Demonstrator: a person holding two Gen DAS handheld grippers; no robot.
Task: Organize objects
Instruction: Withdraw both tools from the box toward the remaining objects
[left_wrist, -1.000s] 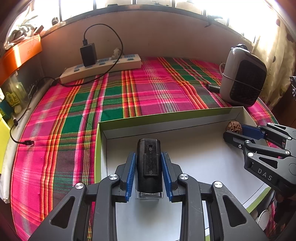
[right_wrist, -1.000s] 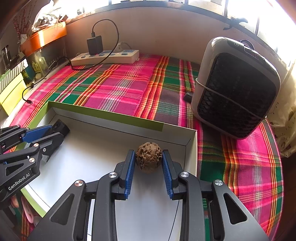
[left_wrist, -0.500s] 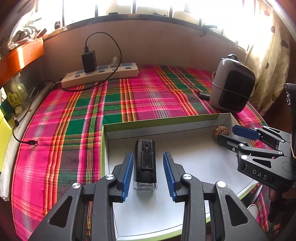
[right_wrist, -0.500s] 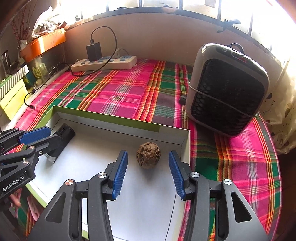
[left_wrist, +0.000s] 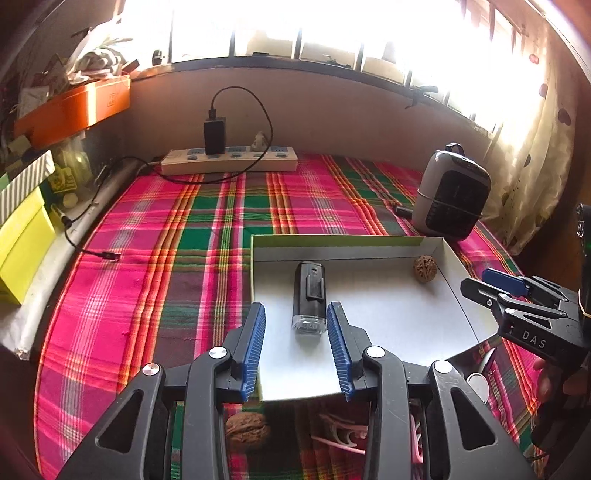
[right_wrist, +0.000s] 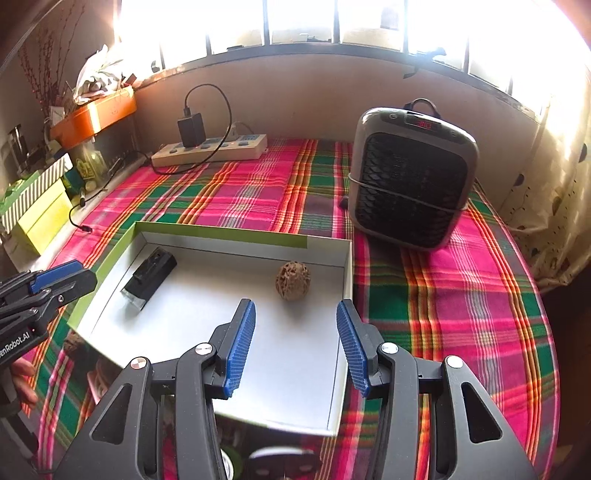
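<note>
Left gripper (left_wrist: 296, 345): jaws are seen opening, blue pads apart, nothing pressed between them. The black device (left_wrist: 309, 294) is found lying flat just ahead of the pads, its clear end nearest them, clear of both pads.

Right gripper (right_wrist: 295, 343): jaws are held wide, nothing gripped. The walnut (right_wrist: 293, 280) is found ahead of the gap, slightly toward the left pad, well clear of both pads, resting on the tray floor near the far right corner.

White tray (right_wrist: 347, 266), green-edged: both the device and the walnut are contained; it is set on the plaid cloth (left_wrist: 155, 258), below and ahead of both pairs of jaws.

Second walnut (left_wrist: 246, 430): seen on the cloth beneath the left gripper's body, behind its pads, outside the tray.

Beyond the jaws: a heater (right_wrist: 412, 177) is placed ahead and right of the right pads; a power strip (left_wrist: 229, 160) with a black charger (left_wrist: 214, 134) is set by the far wall.
</note>
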